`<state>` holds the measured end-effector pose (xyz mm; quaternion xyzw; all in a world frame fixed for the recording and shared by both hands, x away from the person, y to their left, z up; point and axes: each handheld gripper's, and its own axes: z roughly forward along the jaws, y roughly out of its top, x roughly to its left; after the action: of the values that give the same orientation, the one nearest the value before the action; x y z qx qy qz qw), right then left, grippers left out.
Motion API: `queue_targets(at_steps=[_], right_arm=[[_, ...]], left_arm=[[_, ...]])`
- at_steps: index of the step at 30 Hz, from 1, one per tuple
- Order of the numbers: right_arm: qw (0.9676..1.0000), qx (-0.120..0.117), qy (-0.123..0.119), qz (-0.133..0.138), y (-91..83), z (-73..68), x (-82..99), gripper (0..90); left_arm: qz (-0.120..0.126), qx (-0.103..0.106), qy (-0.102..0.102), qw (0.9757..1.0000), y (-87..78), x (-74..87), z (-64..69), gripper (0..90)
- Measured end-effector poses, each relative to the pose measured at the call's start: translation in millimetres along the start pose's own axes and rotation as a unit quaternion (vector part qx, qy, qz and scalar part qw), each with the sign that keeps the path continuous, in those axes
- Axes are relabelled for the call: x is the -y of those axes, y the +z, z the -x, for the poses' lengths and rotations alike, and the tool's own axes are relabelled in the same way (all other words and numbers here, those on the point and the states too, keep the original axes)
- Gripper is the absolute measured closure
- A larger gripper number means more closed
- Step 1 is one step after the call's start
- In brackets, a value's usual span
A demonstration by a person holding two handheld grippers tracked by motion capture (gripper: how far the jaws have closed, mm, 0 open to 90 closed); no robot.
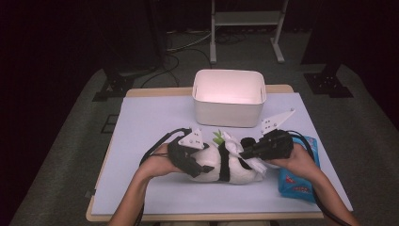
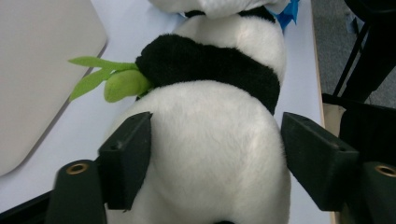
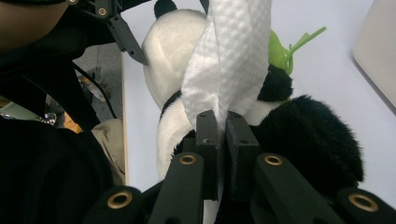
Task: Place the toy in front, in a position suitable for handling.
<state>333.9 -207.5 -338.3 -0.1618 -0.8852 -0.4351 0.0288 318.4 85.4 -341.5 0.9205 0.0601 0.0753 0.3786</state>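
- Two tools are at work on one plush panda (image 1: 221,165), which is laid on its side on the tabletop (image 1: 155,117) in front of the white bin (image 1: 229,97).
- The left tool (image 2: 212,158) is spread around the panda's white rump; contact cannot be told.
- The right tool (image 3: 218,135) is pressed together, pinching a wet wipe (image 3: 229,60) over the panda.
- Wiping is judged in hand; next, the wipe would be drawn along the fur while the toy is steadied.

Fluffy plush panda (image 2: 210,140), felt-like green leaves (image 2: 109,79), embossed white wipe (image 3: 233,60) over it, matt black plastic jaws, smooth matt plastic bin (image 1: 229,99) behind panda, glossy blue packet (image 1: 296,181)
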Motion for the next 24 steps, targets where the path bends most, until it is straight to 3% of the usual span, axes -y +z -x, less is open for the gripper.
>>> queue_targets(at_steps=[3,10,17,24], right_arm=[[0.9999,0.005,-0.009,-0.004,1.0,-3.4,-6.2,84.0],[0.9996,0.009,-0.025,-0.014,14.0,-4.1,-21.1,84.1],[0.9998,-0.013,-0.015,-0.009,14.8,-4.6,-7.2,84.3],[0.9998,-0.018,-0.011,0.004,7.6,-7.8,7.3,84.2]], left_arm=[[-0.005,-0.003,0.007,1.0,0.7,1.6,1.7,31.3],[-0.004,0.004,0.003,1.0,0.5,5.2,4.4,31.6],[0.015,0.038,-0.016,0.999,-6.1,1.9,1.3,31.4],[0.023,0.053,-0.035,0.9977,-9.3,-11.1,-4.8,32.5]])
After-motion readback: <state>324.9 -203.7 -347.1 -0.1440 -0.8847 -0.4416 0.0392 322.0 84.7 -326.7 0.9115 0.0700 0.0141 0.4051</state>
